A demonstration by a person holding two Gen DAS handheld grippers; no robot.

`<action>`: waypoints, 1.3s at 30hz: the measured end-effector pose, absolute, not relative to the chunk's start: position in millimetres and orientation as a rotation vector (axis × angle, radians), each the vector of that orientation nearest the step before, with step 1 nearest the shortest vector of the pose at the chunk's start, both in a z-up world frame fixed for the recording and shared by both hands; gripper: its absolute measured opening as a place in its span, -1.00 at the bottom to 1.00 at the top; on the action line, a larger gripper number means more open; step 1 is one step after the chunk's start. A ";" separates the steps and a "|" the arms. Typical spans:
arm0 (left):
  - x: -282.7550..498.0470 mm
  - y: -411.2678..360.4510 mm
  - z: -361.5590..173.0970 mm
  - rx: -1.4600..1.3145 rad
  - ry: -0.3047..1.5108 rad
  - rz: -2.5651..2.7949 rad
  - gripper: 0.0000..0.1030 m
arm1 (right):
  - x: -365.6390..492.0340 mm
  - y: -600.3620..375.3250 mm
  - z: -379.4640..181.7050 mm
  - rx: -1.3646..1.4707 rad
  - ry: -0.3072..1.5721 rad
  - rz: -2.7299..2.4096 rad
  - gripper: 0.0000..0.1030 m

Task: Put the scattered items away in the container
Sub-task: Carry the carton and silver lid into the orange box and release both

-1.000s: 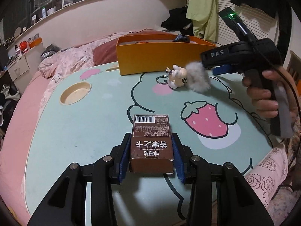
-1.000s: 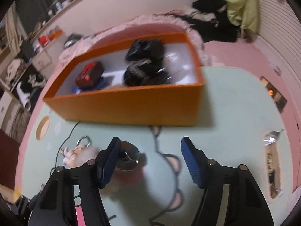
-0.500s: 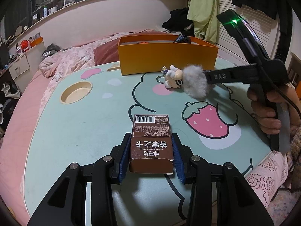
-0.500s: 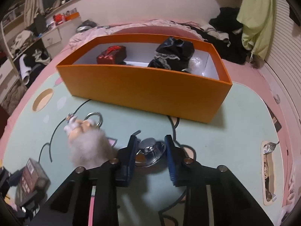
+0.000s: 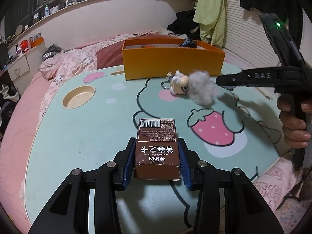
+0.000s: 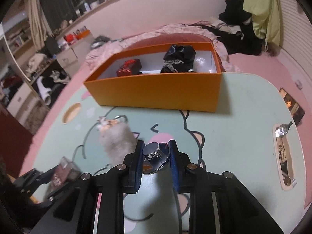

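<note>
Step in hand, as judged: carry two grasped items to the orange box (image 6: 156,91), which sits at the far edge of the desk (image 5: 78,136) with its open top facing up.

Right gripper (image 6: 156,154): fingers (image 6: 137,161) clenched on a small chrome, round-capped metal object (image 6: 155,156), pads pressing it from both sides. It looks lifted just clear of the desk, but I cannot tell for certain. To do this well: keep the squeeze steady, since the polished, rounded body could slip; raise it above the near wall of the box before moving forward; let go only once it is over a bare patch of the white floor, between the red item (image 6: 128,70) and the black lace-trimmed bundle (image 6: 179,58) already inside.

Left gripper (image 5: 157,163): fingers (image 5: 128,163) closed narrowly on a brown carton (image 5: 157,146) with a barcode and printed text, gripped by its long sides near the near edge of the desk. Its front end looks to rest on or just above the surface. It sits well apart from the box, so it needs a longer carry.

Not yet collected: the fluffy grey keychain charm (image 5: 195,87) with a metal ring lies on the desk just in front of the box, near the right gripper's path. Avoid snagging its fur on the way past.
</note>
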State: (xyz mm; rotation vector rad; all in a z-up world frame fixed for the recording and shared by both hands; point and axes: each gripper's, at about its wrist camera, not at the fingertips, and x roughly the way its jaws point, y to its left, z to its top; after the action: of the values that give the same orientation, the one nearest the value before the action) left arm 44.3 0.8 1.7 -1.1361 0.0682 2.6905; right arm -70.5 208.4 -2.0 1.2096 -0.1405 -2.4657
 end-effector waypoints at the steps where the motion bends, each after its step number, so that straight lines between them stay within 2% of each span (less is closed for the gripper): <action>1: 42.8 -0.8 4.7 -1.131 0.046 2.680 -0.18 | -68.6 210.6 1.3 1.203 -0.163 -2.442 -0.54; 4: 34.8 -6.2 17.0 -1.106 -0.020 2.659 -0.18 | -66.6 214.7 10.8 1.190 -0.269 -2.347 -0.54; 10: 2.7 -7.2 54.5 -1.027 0.013 2.696 -0.18 | -77.9 218.1 35.4 1.153 -0.351 -2.287 -0.54; 14: -35.7 -3.6 78.2 -1.006 -0.025 2.686 -0.18 | -89.5 213.1 51.2 1.131 -0.319 -2.328 -0.54; 20: -111.5 7.0 92.7 -1.057 -0.076 2.677 -0.18 | -127.6 191.9 67.0 1.106 -0.161 -2.548 -0.54; 25: -156.8 19.8 83.6 -1.125 -0.063 2.685 -0.15 | -173.1 187.4 65.3 1.102 -0.185 -2.653 -0.52; 27: -169.0 17.6 72.2 -1.201 -0.117 2.670 0.01 | -184.2 188.6 58.5 1.117 -0.181 -2.709 -0.17; 28: -170.9 14.7 65.9 -1.234 -0.143 2.680 0.09 | -187.5 189.2 53.9 1.133 -0.163 -2.750 0.08; 31: -160.9 7.4 55.6 -1.233 -0.159 2.705 0.27 | -178.0 195.4 46.5 1.107 -0.153 -2.787 0.10; 36: -122.2 4.2 57.2 -1.148 -0.113 2.702 0.33 | -142.8 191.7 42.3 1.087 -0.088 -2.767 0.15; 38: -95.2 6.5 63.6 -1.093 -0.048 2.744 0.50 | -122.4 190.2 39.5 1.085 -0.071 -2.757 0.42; 39: -81.9 6.3 66.4 -1.060 -0.017 2.754 0.58 | -108.5 189.4 35.9 1.092 -0.063 -2.746 0.45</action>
State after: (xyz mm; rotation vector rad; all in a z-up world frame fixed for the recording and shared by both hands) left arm -81.9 6.3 66.4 -1.0602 -0.0173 2.7544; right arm -108.5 189.4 35.9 1.0922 -0.0633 -2.7464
